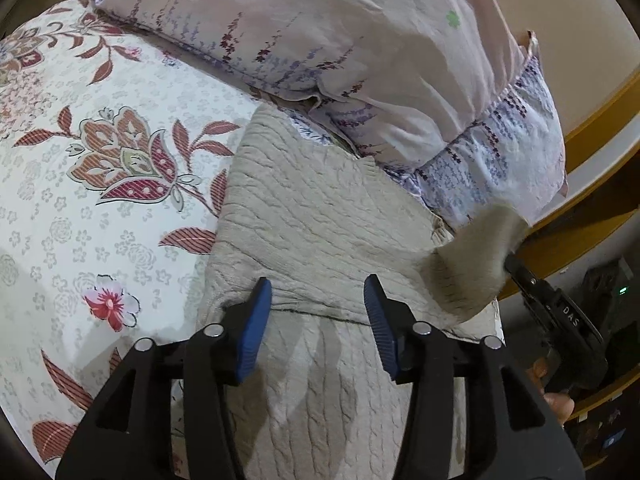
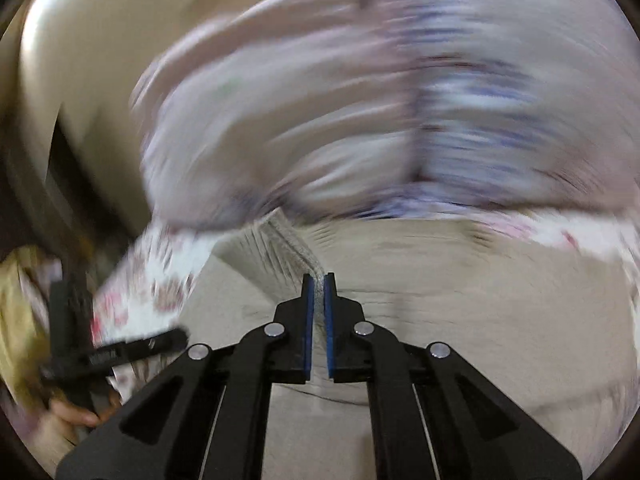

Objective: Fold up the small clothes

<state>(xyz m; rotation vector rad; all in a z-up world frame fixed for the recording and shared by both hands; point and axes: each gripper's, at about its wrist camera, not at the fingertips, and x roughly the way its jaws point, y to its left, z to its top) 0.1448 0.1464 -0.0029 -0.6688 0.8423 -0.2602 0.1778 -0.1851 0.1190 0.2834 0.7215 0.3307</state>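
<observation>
A beige cable-knit sweater point(image 1: 312, 208) lies spread on a floral bedsheet point(image 1: 100, 200). My left gripper point(image 1: 319, 318) hovers low over its near part, open, with the blue pads point(image 1: 256, 320) either side of a crease and apart from the knit. At the right of the left wrist view, my right gripper point(image 1: 514, 266) lifts a flap of the sweater point(image 1: 472, 268) off the bed. The right wrist view is blurred. There my right gripper point(image 2: 319, 282) is shut on a ribbed edge of the sweater point(image 2: 288, 244), which stands up between the pads.
Two lilac flowered pillows point(image 1: 320, 40) are stacked just behind the sweater, also blurred in the right wrist view point(image 2: 320, 100). A wooden bed frame point(image 1: 592, 120) runs along the right. A hand point(image 2: 76, 412) holds the left tool at the lower left of the right wrist view.
</observation>
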